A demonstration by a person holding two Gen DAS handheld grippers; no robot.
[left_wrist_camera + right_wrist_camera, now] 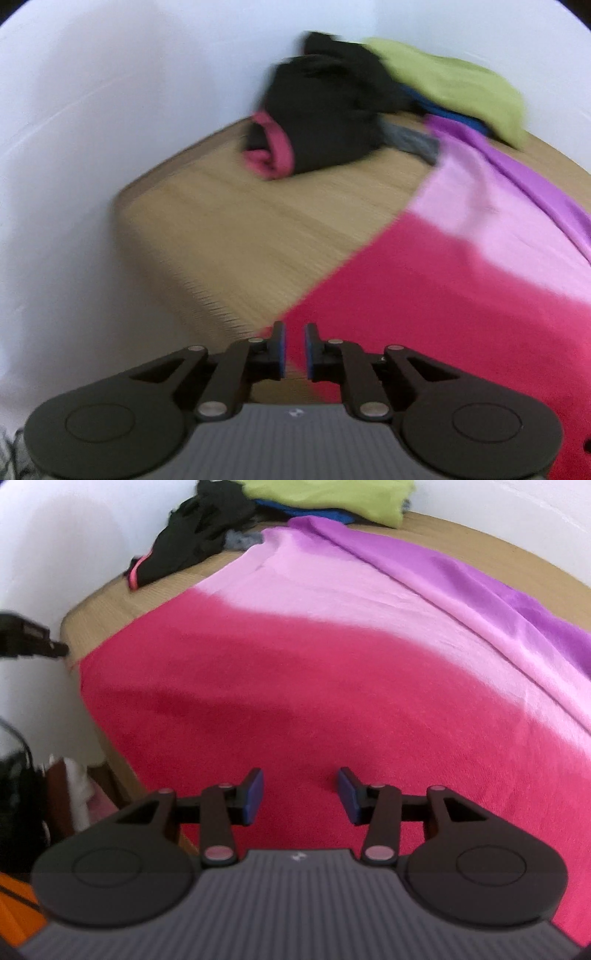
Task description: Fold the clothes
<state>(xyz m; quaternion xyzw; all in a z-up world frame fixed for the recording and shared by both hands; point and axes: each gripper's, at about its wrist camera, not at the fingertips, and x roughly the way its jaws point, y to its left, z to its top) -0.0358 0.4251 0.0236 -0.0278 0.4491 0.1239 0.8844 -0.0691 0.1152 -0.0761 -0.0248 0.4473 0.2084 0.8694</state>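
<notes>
- The pink-to-purple cloth (295, 672) lies spread across the wooden table (221, 229), its red end at the near-left corner; a careless regrip there would likely drag a wrinkle in, or pull it off the edge.
- Left gripper (294, 350): jaws a narrow gap apart over the cloth's corner, clamping nothing.
- Right gripper (301, 797): jaws wide apart above the red end, empty.

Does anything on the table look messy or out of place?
Yes: behind the spread pink cloth, a black garment, a lime one and a blue one lie in a crumpled, unfolded heap against the wall.
</notes>
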